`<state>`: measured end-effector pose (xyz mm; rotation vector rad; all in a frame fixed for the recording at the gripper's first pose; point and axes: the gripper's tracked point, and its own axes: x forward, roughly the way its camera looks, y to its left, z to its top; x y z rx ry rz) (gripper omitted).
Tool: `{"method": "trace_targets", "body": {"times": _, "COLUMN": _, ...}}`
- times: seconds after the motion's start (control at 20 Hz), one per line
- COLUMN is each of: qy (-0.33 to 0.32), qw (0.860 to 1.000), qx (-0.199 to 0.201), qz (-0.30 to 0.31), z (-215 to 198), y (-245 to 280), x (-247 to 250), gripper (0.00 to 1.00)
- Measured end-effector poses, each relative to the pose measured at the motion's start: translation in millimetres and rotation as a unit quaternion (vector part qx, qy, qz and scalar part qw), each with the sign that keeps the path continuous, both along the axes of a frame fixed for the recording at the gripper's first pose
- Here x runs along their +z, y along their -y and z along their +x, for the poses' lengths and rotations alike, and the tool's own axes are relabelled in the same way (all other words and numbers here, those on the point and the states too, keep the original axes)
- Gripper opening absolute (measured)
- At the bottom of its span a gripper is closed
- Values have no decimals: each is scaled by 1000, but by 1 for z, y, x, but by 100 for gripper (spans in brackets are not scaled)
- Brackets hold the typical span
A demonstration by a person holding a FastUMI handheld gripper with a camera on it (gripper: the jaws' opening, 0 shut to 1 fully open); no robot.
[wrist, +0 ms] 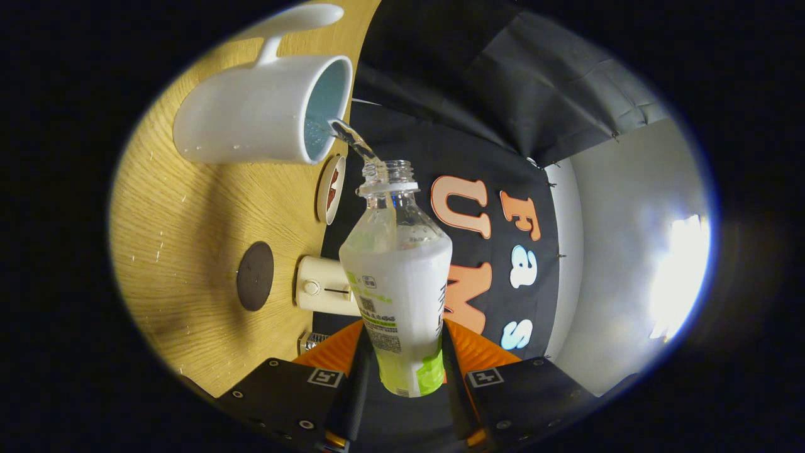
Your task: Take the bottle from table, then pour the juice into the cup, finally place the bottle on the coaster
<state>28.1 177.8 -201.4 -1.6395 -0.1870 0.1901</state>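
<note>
While the gripper [402,371] was turned on its side, its 2 fingers [355,377] were closed on the lower body of the bottle [399,283], one pressing on each side of it. The bottle had no cap, and its open neck pointed toward the cup [251,119]. A thin stream of clear liquid [352,141] ran from the mouth of the bottle over the rim of the cup and into its pale blue inside. The bottle wore a white and green label, and the part near its neck was transparent.

The white cup stood on the wooden table [182,214], near the table's far edge, with its handle pointing away from the bottle. Close beside the cup, also at this edge, lay a small round white dish [330,189] with something reddish in it; I could not tell clearly what it was. A dark round coaster [255,275] lay flat on the table, well apart from the cup. Just beside the coaster, near the edge, stood a small cream box [321,286] with a round knob.
</note>
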Motion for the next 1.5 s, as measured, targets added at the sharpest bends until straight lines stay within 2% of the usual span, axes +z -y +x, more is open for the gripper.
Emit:
{"method": "trace_targets", "body": {"times": 0.95, "qy": 34, "qw": 997, "qx": 41, "qz": -58, "z": 3, "y": -8, "x": 24, "gripper": 57}}
{"method": "trace_targets", "body": {"times": 1.5, "qy": 61, "qw": 988, "qx": 85, "qz": -115, "z": 1, "y": -25, "x": 33, "gripper": 57}}
